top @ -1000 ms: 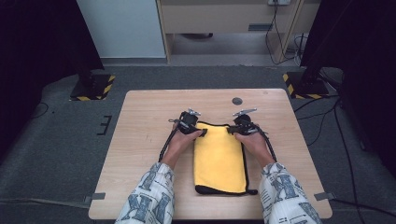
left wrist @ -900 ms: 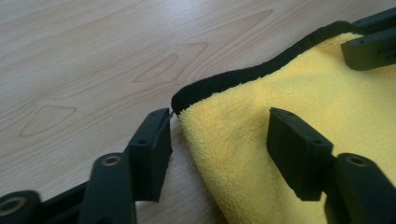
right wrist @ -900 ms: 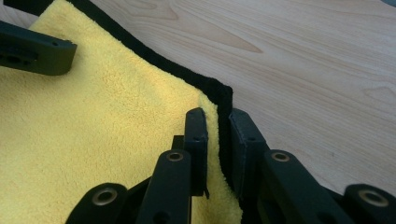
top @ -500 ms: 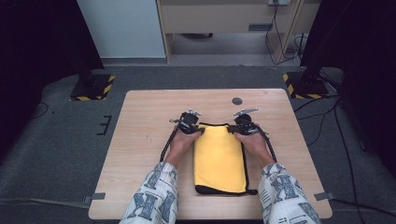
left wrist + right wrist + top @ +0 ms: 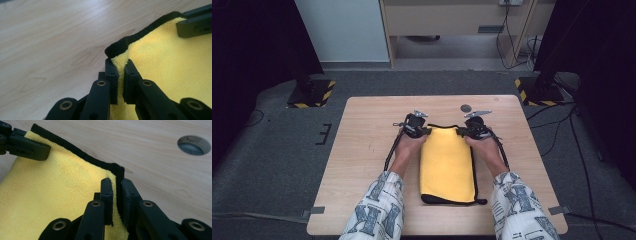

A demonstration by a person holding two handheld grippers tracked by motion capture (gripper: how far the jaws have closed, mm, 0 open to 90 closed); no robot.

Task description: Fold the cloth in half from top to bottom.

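Cloth pinched at both far corners

Your left gripper [image 5: 426,131] has just been closing, and now its jaws squeeze the far left corner of the yellow cloth [image 5: 447,162] — you can see the fluffy edge pressed between them in the left gripper view [image 5: 120,67]. Your right gripper [image 5: 460,131] bites the far right corner the same way [image 5: 115,185]. The cloth lies folded on the wooden table [image 5: 362,150], between your two hands, its black edge around it. A small round hole [image 5: 466,107] sits in the table just past your right gripper.

Lab: hazard-taped stands [image 5: 312,93], floor cables [image 5: 557,135]
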